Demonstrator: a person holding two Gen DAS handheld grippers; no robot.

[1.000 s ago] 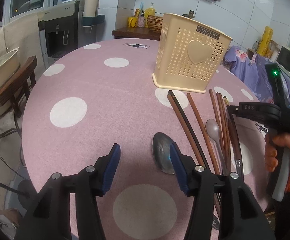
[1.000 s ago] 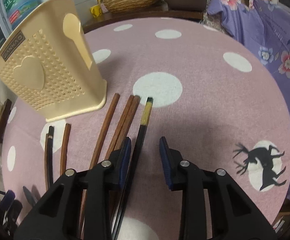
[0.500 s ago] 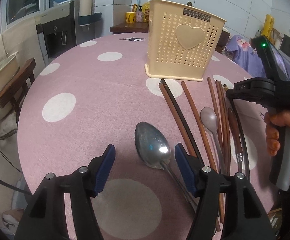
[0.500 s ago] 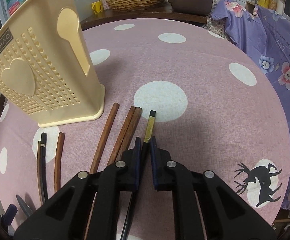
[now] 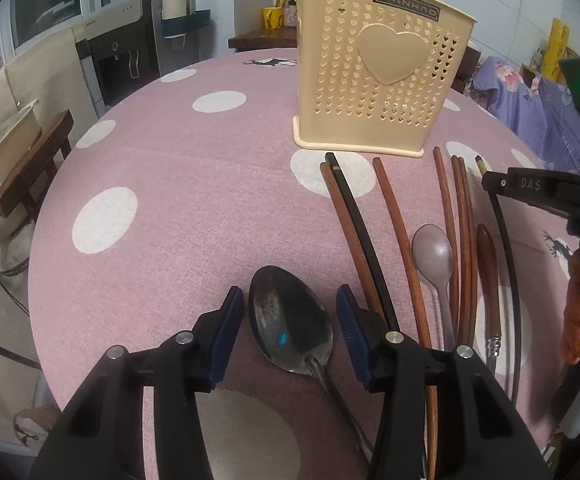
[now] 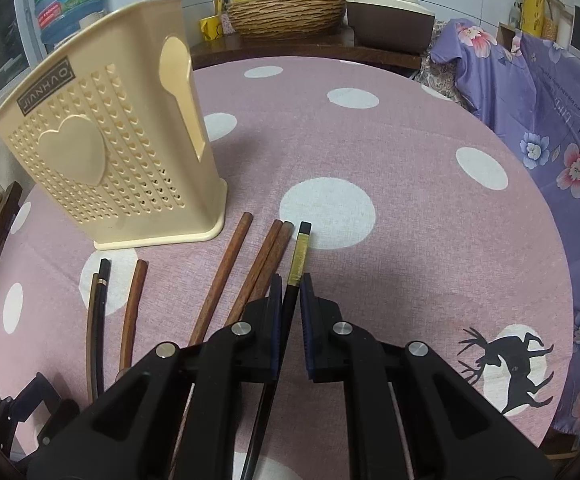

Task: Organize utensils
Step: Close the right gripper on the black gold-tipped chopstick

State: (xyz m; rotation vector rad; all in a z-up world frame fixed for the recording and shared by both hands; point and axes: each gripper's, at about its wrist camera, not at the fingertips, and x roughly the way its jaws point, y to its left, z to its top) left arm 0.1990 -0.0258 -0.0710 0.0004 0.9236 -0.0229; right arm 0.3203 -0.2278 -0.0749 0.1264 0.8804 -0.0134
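the right gripper (image 6: 290,304) pinches the black gold-banded chopstick (image 6: 298,256); lift it level toward the cream perforated plastic holder (image 6: 105,160). the left gripper (image 5: 290,320), jaws spread, straddles the steel spoon (image 5: 290,328).

On the round table (image 5: 161,168), far side: utensil holder (image 5: 374,80), upright. Just near of its base, fanned toward the camera: a row of chopsticks (image 5: 394,224), lying flat on the cloth. At the row's left end, two sticks touching side by side; right of those, a single stick; further right, a touching pair. Between single stick and pair: small spoon (image 5: 432,256), bowl toward the holder. Left of all, nearest: large spoon (image 5: 290,320), bowl between the fingers of the left gripper (image 5: 290,332). Rightmost in the row: banded chopstick (image 6: 300,256), clamped between the fingers of the right gripper (image 6: 290,320), tip pointing far.
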